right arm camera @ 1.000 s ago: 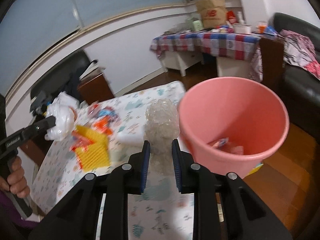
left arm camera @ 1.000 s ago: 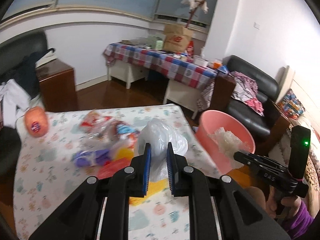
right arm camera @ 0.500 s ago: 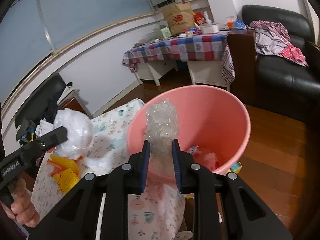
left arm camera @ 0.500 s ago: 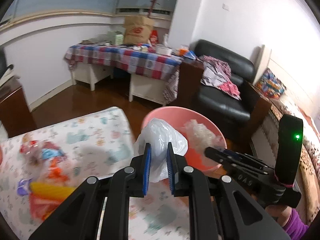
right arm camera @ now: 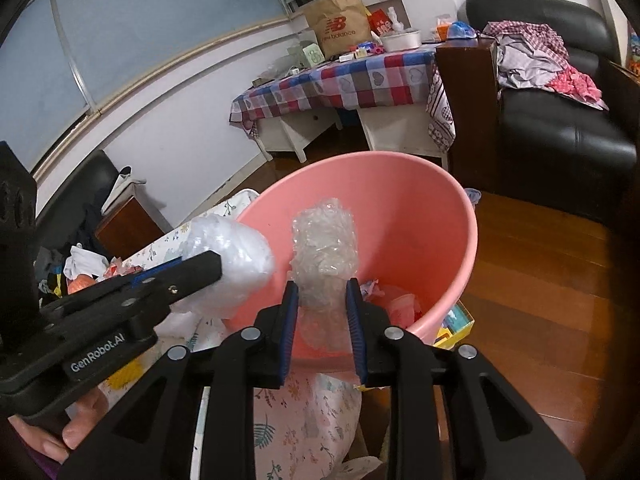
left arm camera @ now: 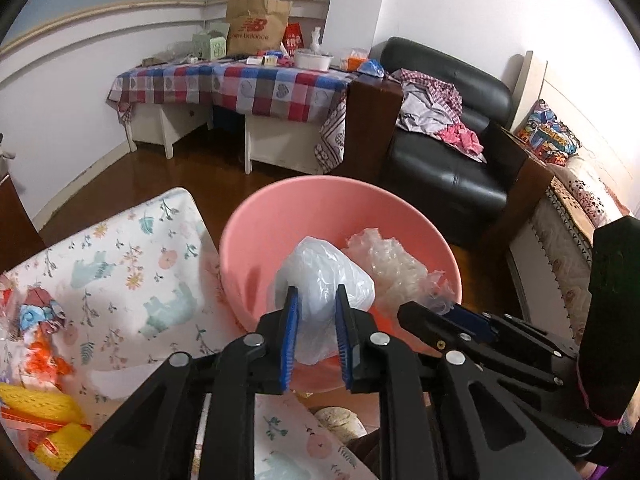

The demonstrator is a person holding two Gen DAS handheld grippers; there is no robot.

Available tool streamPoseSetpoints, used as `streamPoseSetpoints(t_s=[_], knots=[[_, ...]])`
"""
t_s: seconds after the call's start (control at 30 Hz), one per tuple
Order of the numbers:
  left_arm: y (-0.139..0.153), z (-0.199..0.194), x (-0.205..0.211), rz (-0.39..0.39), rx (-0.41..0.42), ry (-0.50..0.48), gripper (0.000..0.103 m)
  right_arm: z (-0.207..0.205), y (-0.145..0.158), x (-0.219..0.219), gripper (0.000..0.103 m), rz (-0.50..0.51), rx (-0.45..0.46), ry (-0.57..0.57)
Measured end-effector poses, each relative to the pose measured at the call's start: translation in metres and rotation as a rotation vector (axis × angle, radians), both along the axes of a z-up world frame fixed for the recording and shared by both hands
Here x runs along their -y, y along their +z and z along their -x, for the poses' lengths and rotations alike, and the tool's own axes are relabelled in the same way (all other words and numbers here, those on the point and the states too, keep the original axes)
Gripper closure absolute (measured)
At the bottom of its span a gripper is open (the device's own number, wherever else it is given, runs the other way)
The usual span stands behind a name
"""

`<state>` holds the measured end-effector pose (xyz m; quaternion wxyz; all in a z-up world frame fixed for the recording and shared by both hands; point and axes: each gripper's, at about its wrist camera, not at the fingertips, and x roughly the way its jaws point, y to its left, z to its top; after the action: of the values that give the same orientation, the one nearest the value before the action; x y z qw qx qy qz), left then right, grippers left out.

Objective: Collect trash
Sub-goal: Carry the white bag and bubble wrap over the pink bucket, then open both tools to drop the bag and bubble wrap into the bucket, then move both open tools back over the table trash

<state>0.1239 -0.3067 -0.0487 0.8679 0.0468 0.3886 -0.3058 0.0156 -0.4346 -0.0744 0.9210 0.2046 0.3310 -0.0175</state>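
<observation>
Left wrist view: the left gripper (left arm camera: 316, 334) pinches a white plastic bag (left arm camera: 326, 280) over the pink bucket (left arm camera: 256, 236) — more wrappers (left arm camera: 36, 332) lie at 9 o'clock on the floral table (left arm camera: 132, 264).

Right wrist view: the right gripper (right arm camera: 322, 322) clamps a bubble wrap wad (right arm camera: 324, 248) above the bucket's mouth — red scraps (right arm camera: 400, 306) at 3 o'clock inside.

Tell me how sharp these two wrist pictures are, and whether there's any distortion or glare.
Left wrist view: sharp across the white plastic bag and the pink bucket; fisheye bends the walls, dark corner vignette. Right wrist view: also sharp, bubble wrap crisp with small highlights; the window frame bows strongly; soft glare on the wooden floor.
</observation>
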Motion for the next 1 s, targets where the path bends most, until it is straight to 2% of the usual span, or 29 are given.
streamPoseSetpoints(t_s=[0.27, 0.53, 0.77, 0.83, 0.87, 0.9, 1.0], knots=[[0.006, 0.004, 0.000, 0.006, 0.033, -0.020, 0.066, -0.001, -0.002, -0.003, 0.074, 0.005, -0.017, -0.003], [0.019, 0.013, -0.016, 0.039, 0.046, -0.003, 0.064, 0.005, 0.010, -0.014, 0.074, 0.025, 0.011, 0.019], [0.035, 0.023, -0.041, 0.080, 0.062, 0.015, 0.064, 0.014, 0.024, -0.041, 0.073, 0.055, 0.031, 0.071], [0.042, 0.026, -0.051, 0.092, 0.075, 0.027, 0.064, 0.016, 0.026, -0.049, 0.068, 0.058, 0.033, 0.088], [0.046, 0.028, -0.058, 0.099, 0.084, 0.035, 0.064, 0.018, 0.028, -0.052, 0.060, 0.061, 0.037, 0.093], [0.050, 0.030, -0.065, 0.104, 0.093, 0.045, 0.064, 0.019, 0.029, -0.056, 0.058, 0.066, 0.042, 0.099], [0.059, 0.036, -0.087, 0.116, 0.122, 0.080, 0.064, 0.021, 0.033, -0.068, 0.058, 0.083, 0.043, 0.121]])
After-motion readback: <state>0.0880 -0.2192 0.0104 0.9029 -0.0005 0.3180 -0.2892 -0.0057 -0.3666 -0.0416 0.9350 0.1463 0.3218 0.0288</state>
